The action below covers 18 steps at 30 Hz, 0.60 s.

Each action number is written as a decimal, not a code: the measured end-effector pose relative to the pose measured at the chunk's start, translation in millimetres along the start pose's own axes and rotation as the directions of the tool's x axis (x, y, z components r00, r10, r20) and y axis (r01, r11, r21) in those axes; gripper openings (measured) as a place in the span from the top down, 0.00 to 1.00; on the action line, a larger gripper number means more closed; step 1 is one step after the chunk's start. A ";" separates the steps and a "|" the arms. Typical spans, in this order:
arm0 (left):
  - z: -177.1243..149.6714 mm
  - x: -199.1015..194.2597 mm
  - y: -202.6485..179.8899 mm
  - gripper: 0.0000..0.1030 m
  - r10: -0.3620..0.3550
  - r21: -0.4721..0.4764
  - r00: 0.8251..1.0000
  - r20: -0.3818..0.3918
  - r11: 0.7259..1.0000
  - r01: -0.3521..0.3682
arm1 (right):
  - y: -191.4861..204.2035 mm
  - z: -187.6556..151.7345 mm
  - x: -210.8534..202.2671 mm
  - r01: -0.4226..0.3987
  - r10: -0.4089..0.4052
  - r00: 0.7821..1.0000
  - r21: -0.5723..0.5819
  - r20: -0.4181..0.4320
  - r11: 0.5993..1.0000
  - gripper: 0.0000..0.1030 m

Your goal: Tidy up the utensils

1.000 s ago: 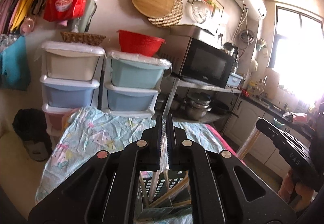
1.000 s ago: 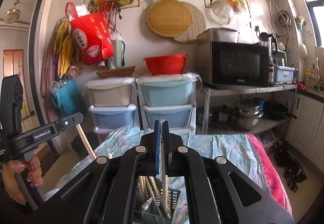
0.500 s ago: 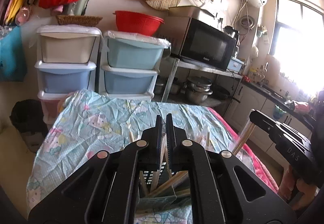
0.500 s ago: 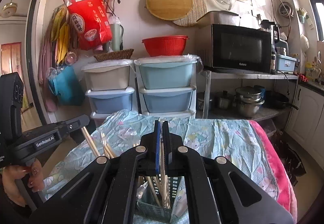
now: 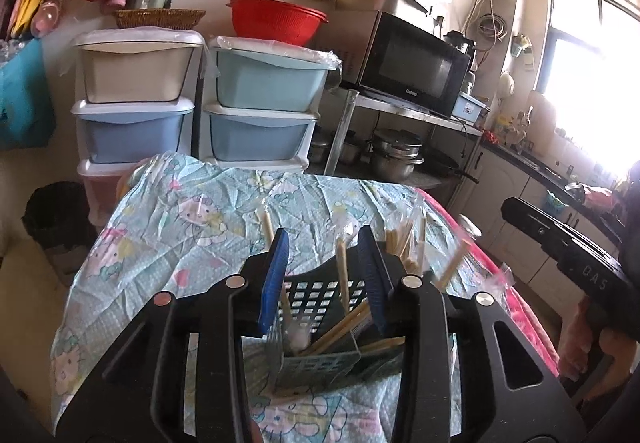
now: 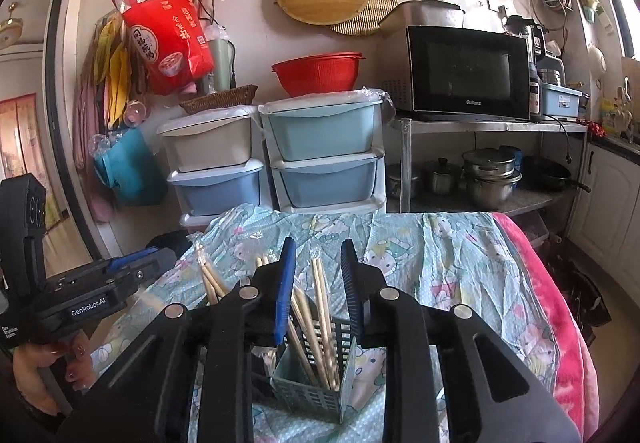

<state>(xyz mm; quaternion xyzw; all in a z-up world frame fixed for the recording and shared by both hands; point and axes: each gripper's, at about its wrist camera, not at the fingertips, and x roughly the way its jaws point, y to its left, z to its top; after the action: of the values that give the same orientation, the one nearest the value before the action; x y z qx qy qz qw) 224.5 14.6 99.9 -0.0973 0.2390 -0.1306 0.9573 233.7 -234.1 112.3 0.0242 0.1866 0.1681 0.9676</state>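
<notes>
A grey-blue slotted utensil basket [image 5: 316,365] [image 6: 308,395] stands on the table right under both grippers. Several wooden chopsticks lean inside it. My left gripper [image 5: 323,233] hangs just above the basket with its jaws opening. One chopstick [image 5: 342,275] stands loose between them, touching neither pad. My right gripper [image 6: 318,243] is over the same basket, jaws also opening. A pair of chopsticks [image 6: 322,307] rises between its pads, free of both, with the lower ends in the basket. More chopsticks [image 5: 404,243] stick up to the right.
A cartoon-print blue cloth [image 5: 192,227] covers the table, with a pink blanket [image 6: 560,323] along its right edge. Stacked plastic drawers [image 6: 324,163], a red bowl [image 6: 316,73] and a microwave [image 6: 468,71] on a metal shelf stand behind. A hand [image 6: 36,367] holds the left tool.
Both grippers came down toward the basket. Their jaws, shut on chopsticks before, have parted, and the chopsticks now stand loose in the basket.
</notes>
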 end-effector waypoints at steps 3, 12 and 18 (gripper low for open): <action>-2.1 -5.7 3.1 0.59 0.004 -0.007 1.000 0.004 1.000 -0.004 | -1.3 -2.3 -4.7 -0.002 0.002 1.000 0.004 -0.001 1.000 0.74; -3.1 -27.1 9.5 0.34 0.019 -0.018 1.000 0.015 1.000 -0.019 | 4.8 -7.7 -19.5 -0.013 0.013 1.000 -0.021 -0.001 1.000 0.63; -5.8 -41.3 11.3 0.15 0.030 -0.022 0.999 0.025 0.999 -0.030 | 10.5 -11.4 -28.4 -0.015 0.015 1.000 -0.040 0.009 0.999 0.53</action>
<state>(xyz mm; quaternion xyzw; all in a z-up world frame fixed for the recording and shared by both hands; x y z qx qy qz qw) 188.8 36.8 109.9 -0.1055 0.2297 -0.1123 0.9610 201.4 -233.9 112.9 0.0071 0.1785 0.1788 0.9675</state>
